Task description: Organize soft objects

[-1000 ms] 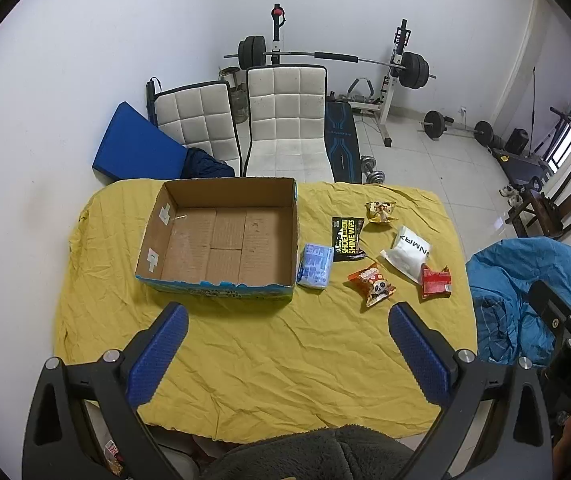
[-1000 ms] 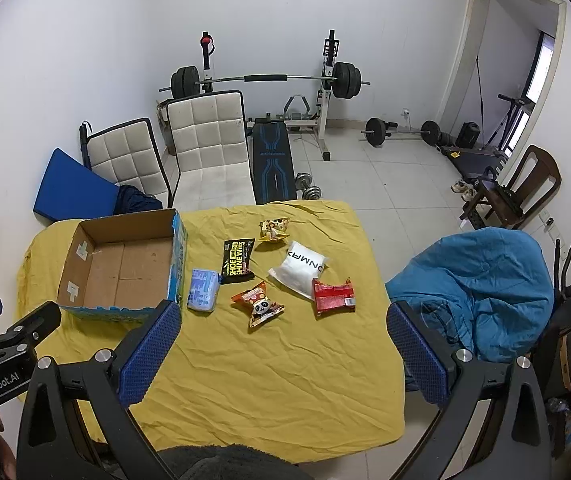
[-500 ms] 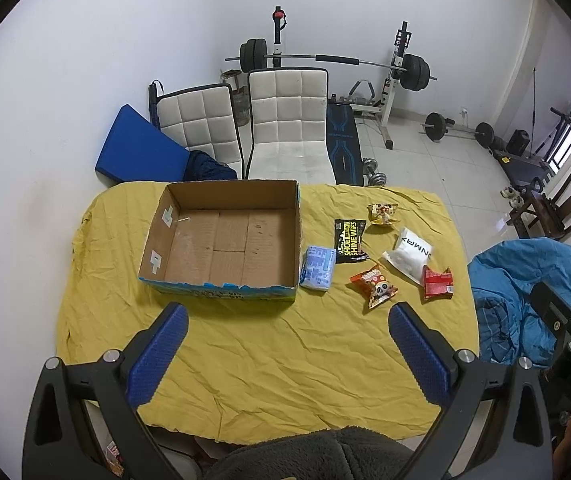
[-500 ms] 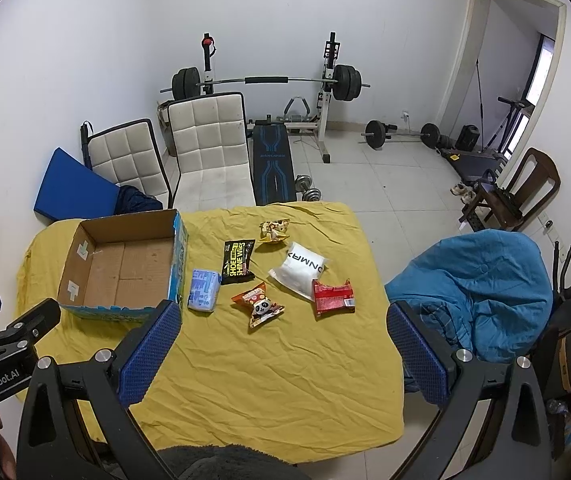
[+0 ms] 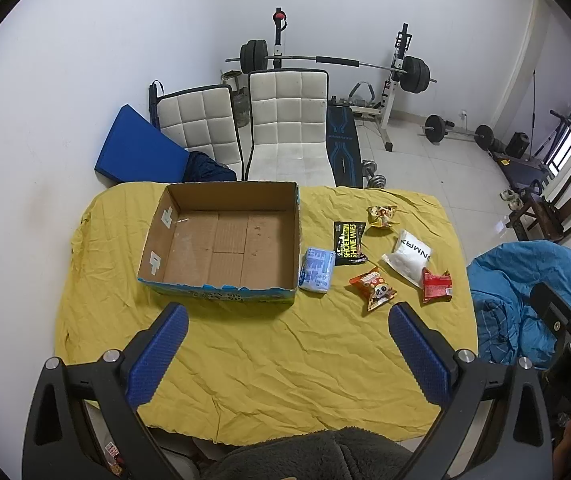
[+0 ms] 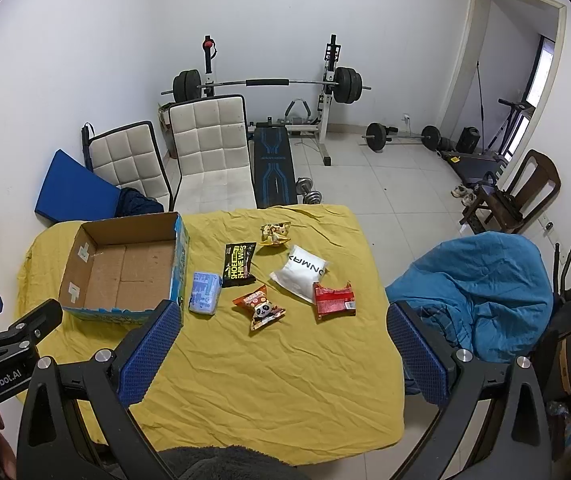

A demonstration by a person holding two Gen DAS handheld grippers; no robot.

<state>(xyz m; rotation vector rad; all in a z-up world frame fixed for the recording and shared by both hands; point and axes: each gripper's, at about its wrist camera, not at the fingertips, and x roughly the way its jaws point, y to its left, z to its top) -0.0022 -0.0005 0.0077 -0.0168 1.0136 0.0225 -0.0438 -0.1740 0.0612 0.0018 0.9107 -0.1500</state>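
Observation:
An empty cardboard box (image 5: pixel 189 276) (image 6: pixel 81 276) stands on the left of the yellow-covered table (image 5: pixel 285 360) (image 6: pixel 269 380). To its right lie several soft packets: a light-blue pack (image 5: pixel 316 269) (image 6: pixel 204 293), a black shoe-wipes pack (image 5: pixel 349 243) (image 6: pixel 239 265), an orange panda snack (image 5: pixel 373 288) (image 6: pixel 260 307), a white pouch (image 5: pixel 408 257) (image 6: pixel 300 273), a red packet (image 5: pixel 436 285) (image 6: pixel 333 299) and a yellow snack bag (image 5: pixel 382 215) (image 6: pixel 274 233). My left gripper (image 5: pixel 288 354) and right gripper (image 6: pixel 283 354) hover open above the table's near side, holding nothing.
Two white padded chairs (image 5: pixel 289 128) and a blue mat (image 5: pixel 137 152) stand behind the table. A weight bench with barbell (image 6: pixel 269 84) is at the back wall. A blue cloth-covered seat (image 6: pixel 481 284) and a wooden chair (image 6: pixel 521 192) are on the right.
Both views have shifted only slightly; the left wrist view shows the table a little lower in frame. Nothing on the table has moved and both grippers remain open.

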